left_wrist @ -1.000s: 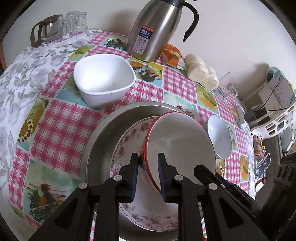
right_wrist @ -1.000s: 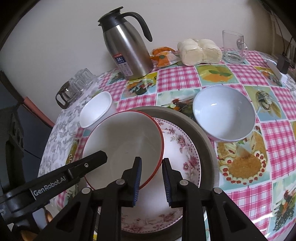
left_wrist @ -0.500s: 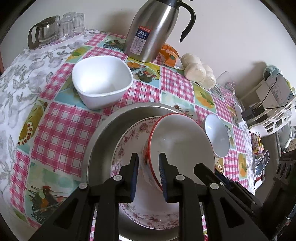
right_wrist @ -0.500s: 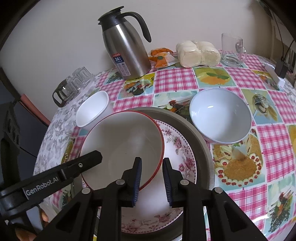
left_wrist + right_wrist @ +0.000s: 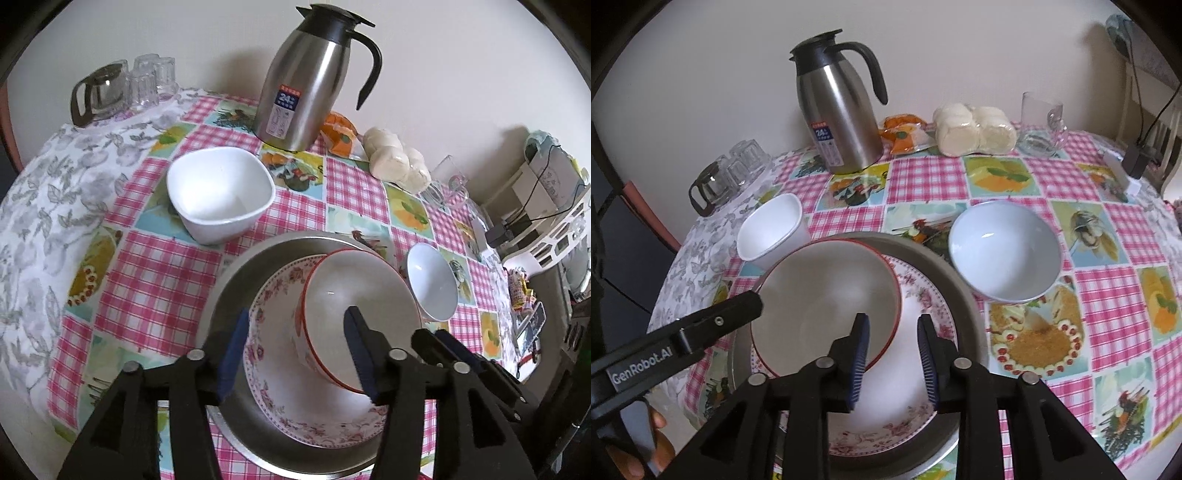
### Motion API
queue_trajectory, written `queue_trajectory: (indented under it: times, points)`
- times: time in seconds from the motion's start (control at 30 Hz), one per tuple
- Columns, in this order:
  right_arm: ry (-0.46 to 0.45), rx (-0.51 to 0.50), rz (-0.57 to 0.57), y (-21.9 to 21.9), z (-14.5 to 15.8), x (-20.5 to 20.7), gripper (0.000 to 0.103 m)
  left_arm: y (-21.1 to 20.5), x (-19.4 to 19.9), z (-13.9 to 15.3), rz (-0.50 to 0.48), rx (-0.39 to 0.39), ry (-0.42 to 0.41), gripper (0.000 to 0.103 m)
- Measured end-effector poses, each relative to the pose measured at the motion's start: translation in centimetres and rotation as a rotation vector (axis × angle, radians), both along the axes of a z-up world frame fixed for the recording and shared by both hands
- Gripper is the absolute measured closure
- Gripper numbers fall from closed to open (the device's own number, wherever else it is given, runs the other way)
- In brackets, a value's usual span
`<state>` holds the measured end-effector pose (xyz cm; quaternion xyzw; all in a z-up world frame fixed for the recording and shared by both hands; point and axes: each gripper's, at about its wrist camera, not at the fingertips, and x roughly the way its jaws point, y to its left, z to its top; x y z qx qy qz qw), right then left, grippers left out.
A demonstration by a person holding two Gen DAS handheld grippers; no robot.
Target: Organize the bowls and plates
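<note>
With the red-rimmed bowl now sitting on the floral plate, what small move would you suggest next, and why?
Probably lift the left gripper clear. Its jaws have just been opening and no longer press the red-rimmed bowl, though the rim sits between them. The bowl rests on the floral plate, so backing off should free the gripper for the square white bowl.

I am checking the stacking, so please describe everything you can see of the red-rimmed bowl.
The red-rimmed bowl is round and deep, glossy like ceramic, off-white with a thin red line on its rim. It is empty and upright. It sits on the floral plate, towards one side, and that plate lies in a wide metal pan. No pads press on it: the jaws of both grippers have just been opening, each pair astride a part of its rim.
</note>
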<state>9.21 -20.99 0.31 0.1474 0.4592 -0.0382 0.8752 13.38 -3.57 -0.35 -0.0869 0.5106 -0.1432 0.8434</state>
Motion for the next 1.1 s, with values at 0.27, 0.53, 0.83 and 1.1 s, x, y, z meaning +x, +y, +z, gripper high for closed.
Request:
queue_trajectory:
  times: [0.27,0.53,0.83,1.1]
  points:
    - [0.005,-0.039,-0.039,-1.0,0.4,-0.6,0.042,1.0,0.2,-0.1,0.061,0.103,-0.008,0.039]
    - [0.008,-0.044,-0.072,-1.9,0.3,-0.7,0.021,1.4,0.3,-0.2,0.089,0.138,-0.014,0.022]
    - [-0.008,-0.044,-0.076,-1.9,0.4,-0.8,0.003,2.0,0.4,-0.1,0.118,0.167,-0.034,0.014]
    - [0.001,-0.038,-0.079,-2.0,0.3,-0.8,0.0,2.5,0.5,-0.2,0.135,0.165,-0.03,0.013]
